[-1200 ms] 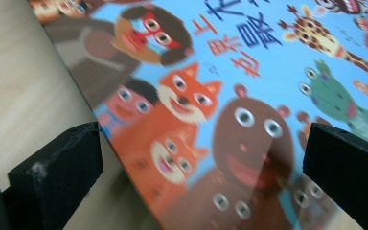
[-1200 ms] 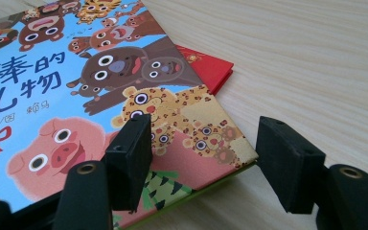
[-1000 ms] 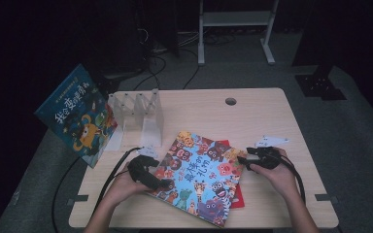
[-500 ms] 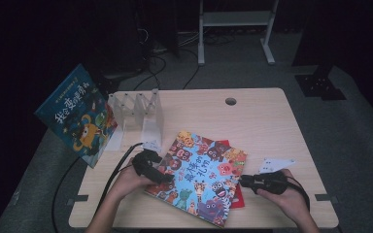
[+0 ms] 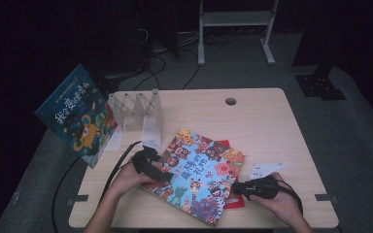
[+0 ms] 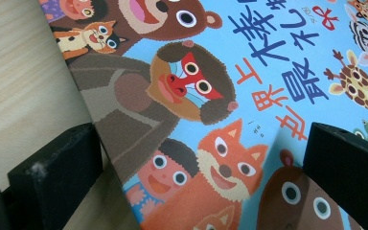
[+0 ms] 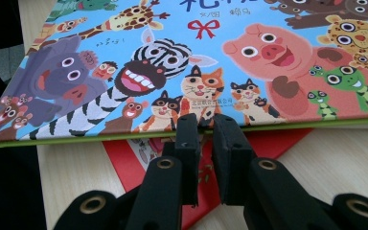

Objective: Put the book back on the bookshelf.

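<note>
A picture book with cartoon animals on a blue cover (image 5: 196, 172) lies slanted on the table, on top of a red book (image 5: 234, 200). My left gripper (image 5: 161, 174) sits at the book's left edge. In the left gripper view the left gripper (image 6: 201, 177) stands wide open astride that edge of the cover (image 6: 211, 96), one jaw over the wood, the other over the cover. My right gripper (image 5: 237, 187) is at the book's lower right side. In the right gripper view the right gripper (image 7: 206, 125) is shut, its tips against the book's green edge (image 7: 100, 135), above the red book (image 7: 134, 163).
A second blue book (image 5: 80, 114) leans off the table's left side against a clear book stand (image 5: 138, 114). A white card (image 5: 264, 169) lies right of the picture book. The table (image 5: 262, 121) has a cable hole (image 5: 230, 101) at the back. Dark floor surrounds it.
My right gripper has moved from the book's right corner near the white card toward the person, down to the book's lower right edge. The left gripper has barely shifted.
</note>
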{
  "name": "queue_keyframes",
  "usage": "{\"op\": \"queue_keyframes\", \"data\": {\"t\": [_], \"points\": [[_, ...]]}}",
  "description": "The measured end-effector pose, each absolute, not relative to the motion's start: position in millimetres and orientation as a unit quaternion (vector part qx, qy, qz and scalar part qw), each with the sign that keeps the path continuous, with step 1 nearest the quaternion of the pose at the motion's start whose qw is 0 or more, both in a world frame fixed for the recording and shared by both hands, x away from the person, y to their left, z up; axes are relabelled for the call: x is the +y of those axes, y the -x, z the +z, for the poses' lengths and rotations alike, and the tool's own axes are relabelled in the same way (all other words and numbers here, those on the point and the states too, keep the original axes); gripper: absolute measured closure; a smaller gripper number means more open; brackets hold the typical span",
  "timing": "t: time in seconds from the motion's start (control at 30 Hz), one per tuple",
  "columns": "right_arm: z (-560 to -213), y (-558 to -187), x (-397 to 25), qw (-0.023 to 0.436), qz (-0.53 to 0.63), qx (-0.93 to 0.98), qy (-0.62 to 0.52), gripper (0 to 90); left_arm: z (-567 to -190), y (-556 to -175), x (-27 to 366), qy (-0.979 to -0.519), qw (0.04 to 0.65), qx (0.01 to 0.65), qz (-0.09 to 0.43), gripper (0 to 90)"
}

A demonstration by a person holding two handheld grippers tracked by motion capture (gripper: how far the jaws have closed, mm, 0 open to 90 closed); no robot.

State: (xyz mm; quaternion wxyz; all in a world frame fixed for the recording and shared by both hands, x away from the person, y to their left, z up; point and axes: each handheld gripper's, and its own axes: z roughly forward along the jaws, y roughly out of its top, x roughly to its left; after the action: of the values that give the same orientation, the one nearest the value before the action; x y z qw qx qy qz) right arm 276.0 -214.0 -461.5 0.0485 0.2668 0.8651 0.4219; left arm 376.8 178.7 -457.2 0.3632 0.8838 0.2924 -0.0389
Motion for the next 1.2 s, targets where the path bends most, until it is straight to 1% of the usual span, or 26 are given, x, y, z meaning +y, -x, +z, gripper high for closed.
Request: {"op": "queue_keyframes", "data": {"t": [0.2, 0.37, 0.57, 0.93, 1.1, 1.2], "points": [[-460.6, -277.1, -207.1, 0.051, 0.418, 0.868, -0.262, 79.6, -461.6, -387.8, 180.4, -0.878, 0.364, 0.301, -0.076, 0.0], [-460.3, -277.1, -203.6, 0.051, 0.418, 0.87, -0.258, 79.6, -462.0, -396.2, 178.1, -0.88, 0.355, 0.303, -0.088, 0.0], [-460.1, -276.9, -199.7, 0.052, 0.417, 0.87, -0.258, 80.3, -461.4, -400.1, 176.9, -0.88, 0.35, 0.31, -0.09, 0.0], [-461.1, -276.8, -193.5, 0.068, 0.417, 0.865, -0.271, 82.9, -456.8, -405.1, 180.5, -0.871, 0.348, 0.333, -0.098, 0.0], [-461.8, -278.0, -192.5, 0.065, 0.42, 0.863, -0.275, 83.1, -452.9, -405.6, 181.1, -0.875, 0.34, 0.331, -0.1, 0.0], [-462.0, -278.2, -192.7, 0.065, 0.42, 0.862, -0.276, 83.2, -448.2, -406.7, 182.5, -0.872, 0.346, 0.33, -0.102, 0.0]]}}
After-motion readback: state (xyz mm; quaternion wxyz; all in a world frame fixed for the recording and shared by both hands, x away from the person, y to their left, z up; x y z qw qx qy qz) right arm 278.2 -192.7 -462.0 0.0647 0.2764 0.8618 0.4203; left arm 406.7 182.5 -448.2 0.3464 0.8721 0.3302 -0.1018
